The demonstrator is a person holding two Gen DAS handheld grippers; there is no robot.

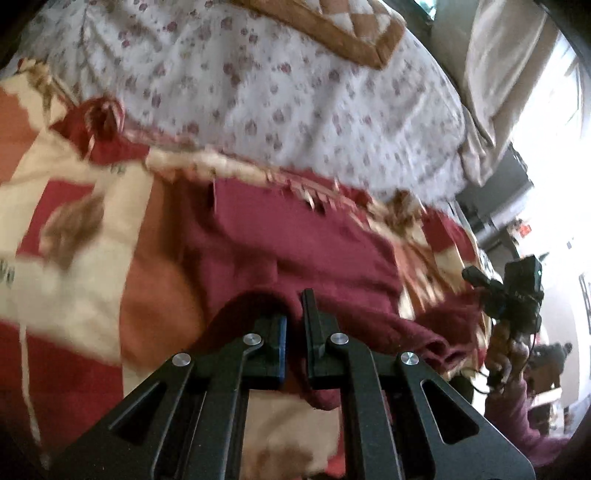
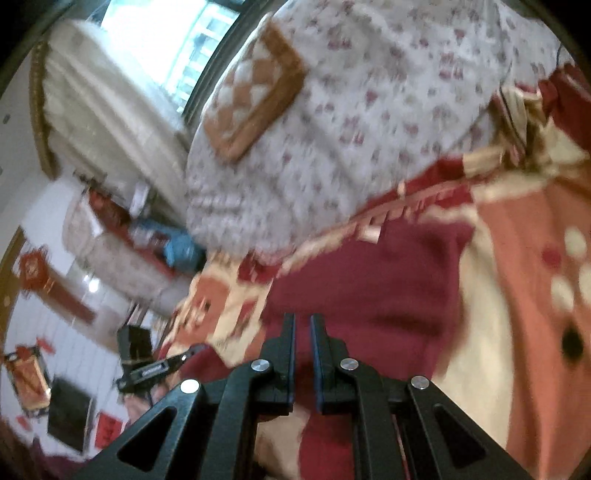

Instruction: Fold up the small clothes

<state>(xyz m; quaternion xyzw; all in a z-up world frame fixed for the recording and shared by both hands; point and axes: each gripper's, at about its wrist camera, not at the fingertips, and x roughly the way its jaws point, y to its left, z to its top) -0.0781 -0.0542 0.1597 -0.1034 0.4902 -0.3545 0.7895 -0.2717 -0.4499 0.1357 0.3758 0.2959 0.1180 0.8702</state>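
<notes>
The left hand-held gripper [image 1: 293, 310] is clenched on a raised fold of the one dark red knitted garment [image 1: 295, 251], cloth draped over its left finger. The right hand-held gripper [image 2: 303, 332] is nearly closed over the same garment [image 2: 369, 277]; whether it pinches cloth cannot be told. The garment lies on the red, cream and orange patterned blanket [image 1: 74, 221] covering the bed. Beyond lie one white floral quilt [image 1: 277, 92] and one brown checked cushion [image 1: 351, 29]. Risk: uneven pulling by the two grippers could skew the fold or drag the blanket.

One maroon garment [image 1: 295, 240], one patterned blanket [image 1: 74, 221], one floral quilt [image 1: 277, 103], two grippers.
</notes>
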